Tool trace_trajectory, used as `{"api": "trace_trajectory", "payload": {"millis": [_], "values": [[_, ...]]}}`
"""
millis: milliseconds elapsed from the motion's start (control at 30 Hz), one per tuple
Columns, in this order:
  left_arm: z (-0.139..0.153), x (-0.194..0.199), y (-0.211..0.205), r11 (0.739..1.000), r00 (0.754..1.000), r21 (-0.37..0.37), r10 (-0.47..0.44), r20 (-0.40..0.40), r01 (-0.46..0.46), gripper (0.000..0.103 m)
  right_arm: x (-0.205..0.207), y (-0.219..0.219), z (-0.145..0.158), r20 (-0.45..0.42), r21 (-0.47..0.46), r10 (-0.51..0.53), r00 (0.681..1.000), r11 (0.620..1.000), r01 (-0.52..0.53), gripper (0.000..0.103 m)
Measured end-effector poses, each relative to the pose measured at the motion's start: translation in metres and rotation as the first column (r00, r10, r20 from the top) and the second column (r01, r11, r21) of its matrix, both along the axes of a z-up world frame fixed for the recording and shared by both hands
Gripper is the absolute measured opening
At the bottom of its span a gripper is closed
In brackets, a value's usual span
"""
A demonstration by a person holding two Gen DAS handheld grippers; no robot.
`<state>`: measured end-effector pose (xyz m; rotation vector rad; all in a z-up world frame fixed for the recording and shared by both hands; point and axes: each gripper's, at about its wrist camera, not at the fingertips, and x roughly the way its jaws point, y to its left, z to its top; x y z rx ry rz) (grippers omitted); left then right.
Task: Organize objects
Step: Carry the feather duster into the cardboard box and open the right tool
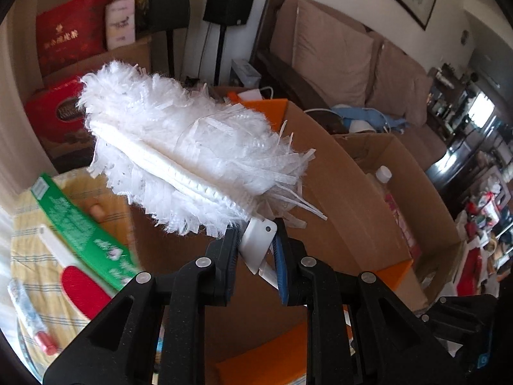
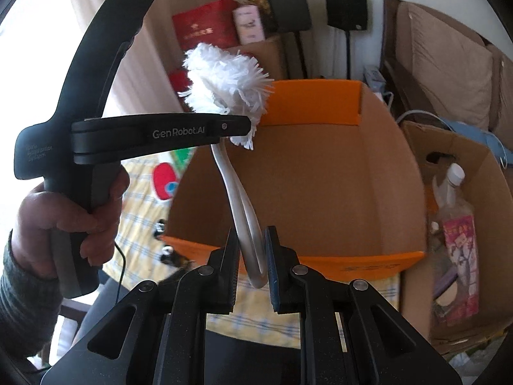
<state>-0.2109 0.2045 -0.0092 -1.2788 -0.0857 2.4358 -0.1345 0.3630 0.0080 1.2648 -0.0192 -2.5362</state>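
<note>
A white fluffy duster (image 1: pixel 189 147) is held in the air by both grippers. My left gripper (image 1: pixel 256 250) is shut on its white plastic neck just below the fluffy head. In the right wrist view the duster head (image 2: pixel 227 86) sticks up past the left gripper's black body (image 2: pixel 154 134), and my right gripper (image 2: pixel 251 256) is shut on the looped end of the white handle (image 2: pixel 243 211). An open cardboard box with orange flaps (image 2: pixel 320 186) stands right behind the duster; it also shows in the left wrist view (image 1: pixel 323 173).
A second open carton (image 2: pixel 465 192) on the right holds a clear bottle (image 2: pixel 455 199). A yellow checked cloth (image 1: pixel 29 243) on the left carries a green box (image 1: pixel 83 234), a red paddle (image 1: pixel 83 288) and a small tube (image 1: pixel 35 324). Red gift boxes (image 1: pixel 67 41), speakers and a sofa (image 1: pixel 352 64) are behind.
</note>
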Motion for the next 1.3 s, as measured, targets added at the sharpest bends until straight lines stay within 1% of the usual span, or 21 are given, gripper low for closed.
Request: {"api": "trace_trajectory", "payload": {"millis": [67, 133, 400, 500, 600, 667, 700, 733, 800, 900, 967, 1000, 1033, 1167, 1300], "values": [[-0.006, -0.005, 0.006, 1.000, 1.000, 0.005, 0.007, 0.025, -0.007, 0.019, 0.000, 0.011, 0.000, 0.011, 0.008, -0.007, 1.000, 1.000, 0.007, 0.014], [-0.012, -0.012, 0.014, 1.000, 0.999, 0.006, 0.013, 0.049, -0.013, 0.018, -0.011, 0.019, -0.002, 0.025, 0.031, -0.008, 1.000, 1.000, 0.007, 0.014], [-0.032, -0.027, 0.037, 1.000, 0.996, -0.030, 0.002, 0.087, 0.001, 0.016, -0.041, 0.058, -0.014, 0.081, 0.074, -0.047, 0.996, 0.996, 0.041, 0.014], [-0.044, -0.034, 0.046, 0.998, 0.994, -0.054, -0.008, 0.105, 0.014, 0.015, -0.047, 0.058, -0.020, 0.087, 0.106, -0.048, 0.995, 0.994, 0.039, 0.014], [-0.051, -0.038, 0.047, 0.998, 0.992, -0.060, -0.008, 0.127, 0.016, 0.016, -0.055, 0.057, -0.029, 0.102, 0.150, -0.052, 0.993, 0.988, 0.037, 0.014], [-0.049, -0.036, 0.044, 0.998, 0.992, -0.064, -0.002, 0.130, 0.010, 0.034, -0.061, 0.060, -0.036, 0.107, 0.158, -0.059, 0.992, 0.987, 0.042, 0.015], [-0.046, -0.033, 0.043, 0.998, 0.992, -0.065, -0.004, 0.125, 0.012, 0.053, -0.063, 0.062, -0.038, 0.102, 0.169, -0.069, 0.992, 0.984, 0.051, 0.016], [-0.042, -0.030, 0.040, 0.998, 0.994, -0.059, -0.007, 0.113, 0.013, 0.064, -0.064, 0.063, -0.040, 0.098, 0.179, -0.078, 0.992, 0.982, 0.060, 0.016], [-0.035, -0.024, 0.035, 0.999, 0.995, -0.050, -0.003, 0.095, 0.008, 0.065, -0.065, 0.067, -0.042, 0.094, 0.183, -0.097, 0.991, 0.980, 0.079, 0.018], [-0.029, -0.019, 0.026, 0.999, 0.995, -0.036, -0.003, 0.100, 0.007, 0.065, -0.062, 0.069, -0.041, 0.085, 0.189, -0.120, 0.989, 0.977, 0.103, 0.021], [-0.023, -0.014, 0.019, 1.000, 0.996, -0.026, -0.002, 0.094, 0.005, 0.068, -0.059, 0.070, -0.039, 0.076, 0.183, -0.124, 0.989, 0.977, 0.108, 0.028], [-0.020, -0.011, 0.016, 1.000, 0.996, -0.023, 0.006, 0.087, -0.004, 0.071, -0.056, 0.069, -0.036, 0.066, 0.180, -0.126, 0.990, 0.977, 0.112, 0.035], [-0.017, -0.009, 0.013, 1.000, 0.997, -0.022, 0.008, 0.081, -0.006, 0.074, -0.053, 0.068, -0.034, 0.058, 0.177, -0.126, 0.990, 0.978, 0.114, 0.040], [-0.004, 0.004, 0.003, 1.000, 0.999, -0.022, 0.003, 0.054, -0.001, 0.079, -0.043, 0.067, -0.024, 0.033, 0.163, -0.139, 0.990, 0.978, 0.132, 0.045], [0.008, 0.021, -0.010, 1.000, 1.000, -0.028, -0.006, 0.026, 0.007, 0.091, -0.034, 0.058, -0.016, 0.015, 0.143, -0.142, 0.990, 0.980, 0.139, 0.051]]}}
